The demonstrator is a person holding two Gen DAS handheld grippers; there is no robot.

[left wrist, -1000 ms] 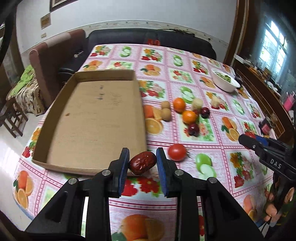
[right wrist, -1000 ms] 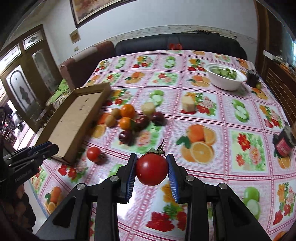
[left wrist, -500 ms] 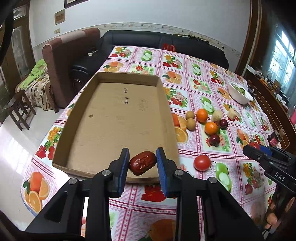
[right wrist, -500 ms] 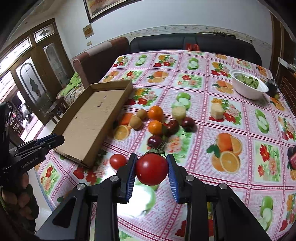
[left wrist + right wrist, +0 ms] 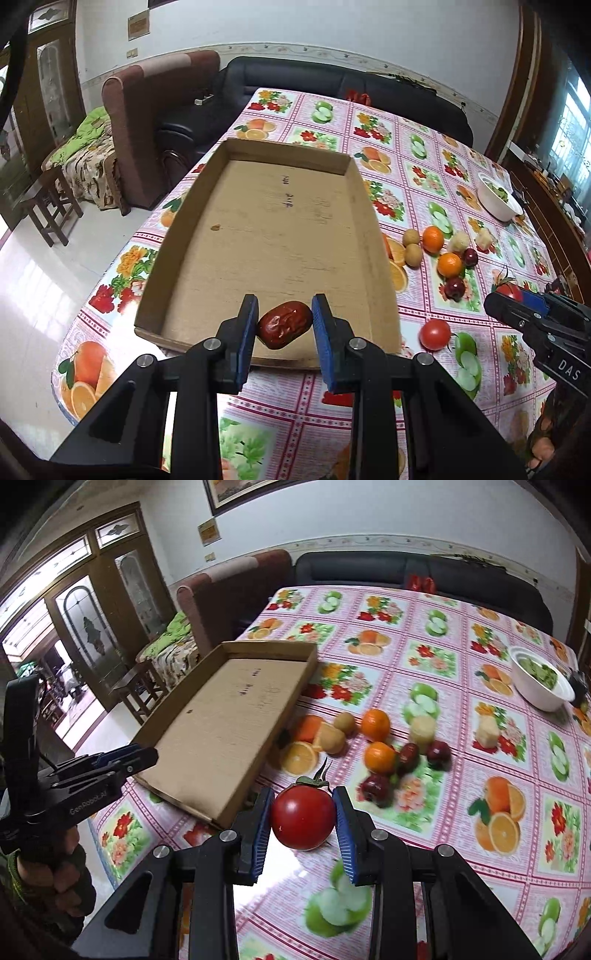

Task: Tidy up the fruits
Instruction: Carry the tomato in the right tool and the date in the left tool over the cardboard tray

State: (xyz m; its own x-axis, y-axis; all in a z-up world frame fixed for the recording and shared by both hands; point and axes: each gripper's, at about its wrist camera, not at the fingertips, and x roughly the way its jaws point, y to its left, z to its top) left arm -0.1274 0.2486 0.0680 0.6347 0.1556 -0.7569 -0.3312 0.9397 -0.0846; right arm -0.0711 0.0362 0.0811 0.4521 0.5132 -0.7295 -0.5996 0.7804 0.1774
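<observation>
My left gripper (image 5: pixel 284 328) is shut on a wrinkled dark red date (image 5: pixel 283 324), held above the near end of an empty cardboard tray (image 5: pixel 280 229). My right gripper (image 5: pixel 303 819) is shut on a red tomato (image 5: pixel 303 816) with a green stem, hovering over the tablecloth just right of the tray's (image 5: pixel 225 716) near corner. A second tomato (image 5: pixel 435 334) lies on the cloth beside the tray. Loose oranges (image 5: pixel 375 724), kiwis (image 5: pixel 330 738), dark plums (image 5: pixel 376 788) and pale fruit chunks (image 5: pixel 422 728) are clustered right of the tray. In each view the other gripper shows at the edge.
The table wears a pink cloth printed with fruit and flowers. A white bowl (image 5: pixel 541 685) of green food stands at the far right. A brown armchair (image 5: pixel 147 122) and a dark sofa (image 5: pixel 332 88) stand beyond the table; a wooden stool (image 5: pixel 48 210) is on the floor at left.
Both grippers have shifted left toward the tray while keeping their fruit. The date now hangs over the tray's near end, and the tomato has come close to the tray's corner.
</observation>
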